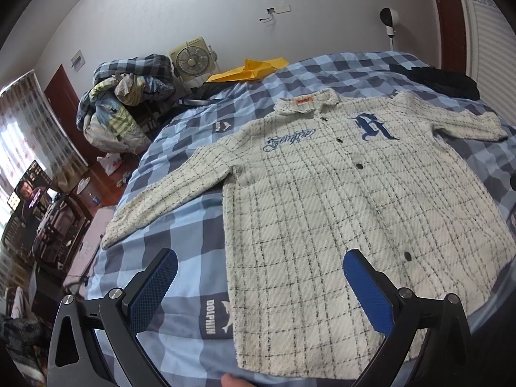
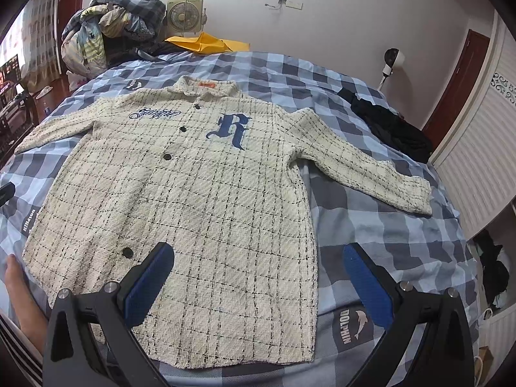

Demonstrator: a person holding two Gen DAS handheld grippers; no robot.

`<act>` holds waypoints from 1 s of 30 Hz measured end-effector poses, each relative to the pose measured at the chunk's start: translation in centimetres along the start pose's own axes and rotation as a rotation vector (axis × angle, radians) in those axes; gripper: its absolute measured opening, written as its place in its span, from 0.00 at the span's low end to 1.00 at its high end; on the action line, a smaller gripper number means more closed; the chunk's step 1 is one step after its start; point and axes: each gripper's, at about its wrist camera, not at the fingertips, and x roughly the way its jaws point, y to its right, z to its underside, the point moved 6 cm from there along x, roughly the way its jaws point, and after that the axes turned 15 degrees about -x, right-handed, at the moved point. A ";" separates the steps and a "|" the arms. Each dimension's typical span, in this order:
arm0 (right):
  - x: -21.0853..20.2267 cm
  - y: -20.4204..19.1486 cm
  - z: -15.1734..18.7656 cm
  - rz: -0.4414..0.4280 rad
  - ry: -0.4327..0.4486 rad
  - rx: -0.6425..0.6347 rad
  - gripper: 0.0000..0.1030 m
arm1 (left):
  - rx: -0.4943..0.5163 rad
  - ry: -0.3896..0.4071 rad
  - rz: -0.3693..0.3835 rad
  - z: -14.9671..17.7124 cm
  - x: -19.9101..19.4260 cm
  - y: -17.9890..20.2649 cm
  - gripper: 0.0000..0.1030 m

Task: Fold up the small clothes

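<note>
A cream checked button shirt with a blue "R" lies flat, front up, sleeves spread, on a blue checked bed. It also shows in the right wrist view. My left gripper is open and empty, held above the shirt's lower left hem corner. My right gripper is open and empty, above the shirt's lower right hem edge. The blue pads touch nothing.
A black garment lies at the bed's far right. Yellow cloth lies at the head end. A pile of bedding and a fan stand beyond the bed. A bare arm is at the left.
</note>
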 end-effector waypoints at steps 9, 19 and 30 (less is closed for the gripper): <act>0.1 0.0 0.0 0.000 -0.009 -0.006 0.99 | -0.014 -0.010 0.015 0.2 0.2 0.0 1.00; 0.1 -0.2 -0.1 0.001 -0.013 -0.006 0.99 | -0.008 -0.015 0.005 0.6 0.4 0.0 1.00; 0.3 -0.3 0.0 -0.003 -0.019 -0.009 0.99 | -0.034 -0.009 0.032 0.6 0.6 0.1 1.00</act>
